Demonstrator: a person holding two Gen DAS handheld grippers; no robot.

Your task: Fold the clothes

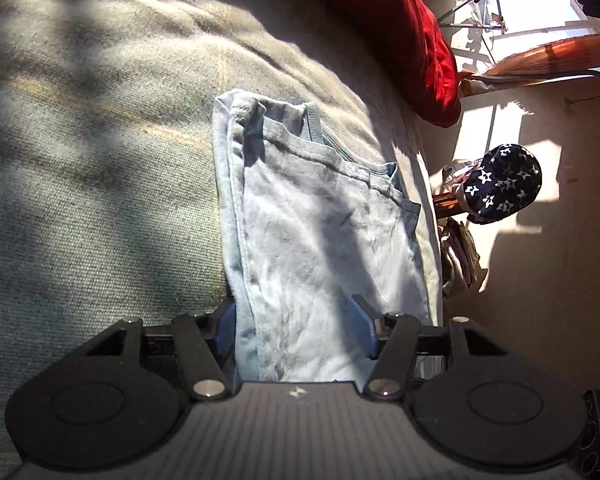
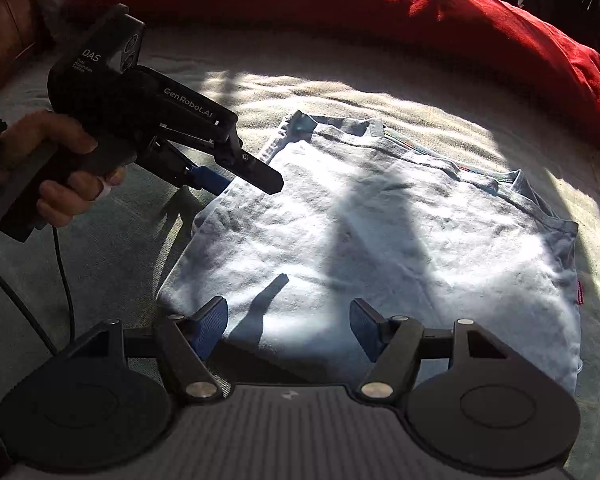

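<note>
Nearest your right gripper [image 2: 288,322], the jaws stood apart over the near hem of the one light blue T-shirt [image 2: 380,248], with nothing clamped between the two blue pads. The shirt lay folded flat on the grey blanket [image 2: 320,88] of the bed, its hem end toward you and its collar end away, so in that view its long axis ran from lower right up to the collar at upper left. A small red tag showed at its right edge.

At the shirt's left edge, your left gripper [image 2: 236,184] pointed down at the fabric. In its own wrist view [image 1: 296,328] the cloth ran between the jaws; they stood parted on either side of it, and whether the pads pressed on it I cannot tell. From there the shirt stretched straight away, narrow and long, with the neckline at the far end. Your left hand [image 2: 56,168] wrapped the black handle, and two cables hung below it.

Beyond the shirt, one red pillow [image 2: 380,12] lay across the far side of the bed. Strong sunlight and hard shadows crossed the blanket. Past the bed's edge, the left view showed a pale floor [image 1: 540,320], one dark star-printed bundle [image 1: 504,184], and a bright window [image 1: 532,8].
</note>
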